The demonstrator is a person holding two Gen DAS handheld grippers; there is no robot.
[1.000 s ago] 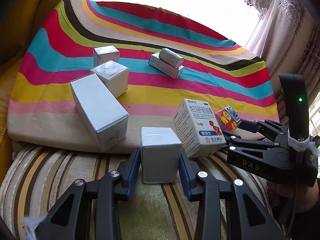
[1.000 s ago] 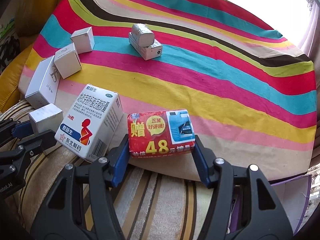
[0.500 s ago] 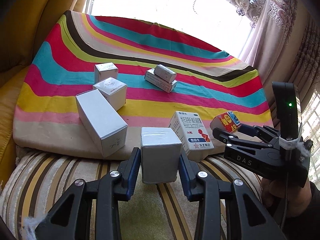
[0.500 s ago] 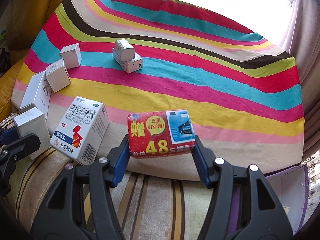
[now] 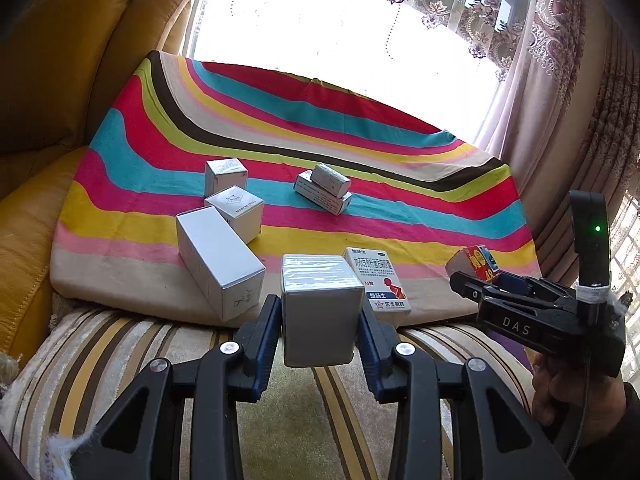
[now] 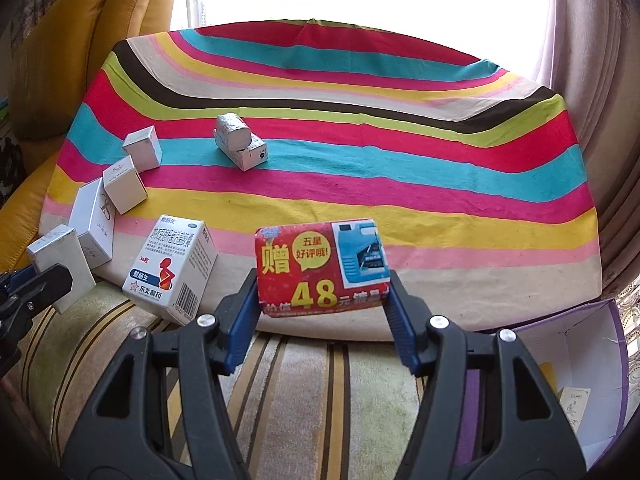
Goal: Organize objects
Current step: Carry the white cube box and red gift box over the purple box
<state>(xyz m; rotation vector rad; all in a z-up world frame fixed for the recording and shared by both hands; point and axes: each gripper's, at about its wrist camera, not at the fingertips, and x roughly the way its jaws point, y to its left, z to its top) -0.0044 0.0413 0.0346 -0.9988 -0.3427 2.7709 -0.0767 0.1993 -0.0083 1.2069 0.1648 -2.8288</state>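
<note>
Silver-grey carton (image 5: 318, 312) sits clamped in the left claw (image 5: 318, 332) above the striped cushion (image 5: 120, 360); its glossy faces could slip. From the right wrist, the right claw (image 6: 322, 308) pinches the red packet (image 6: 322, 268), which looks soft and may crumple.

Matt woven striped cloth (image 6: 360, 184); glossy film-wrapped silver box (image 5: 318, 308); shiny printed red packet (image 6: 322, 268).
</note>
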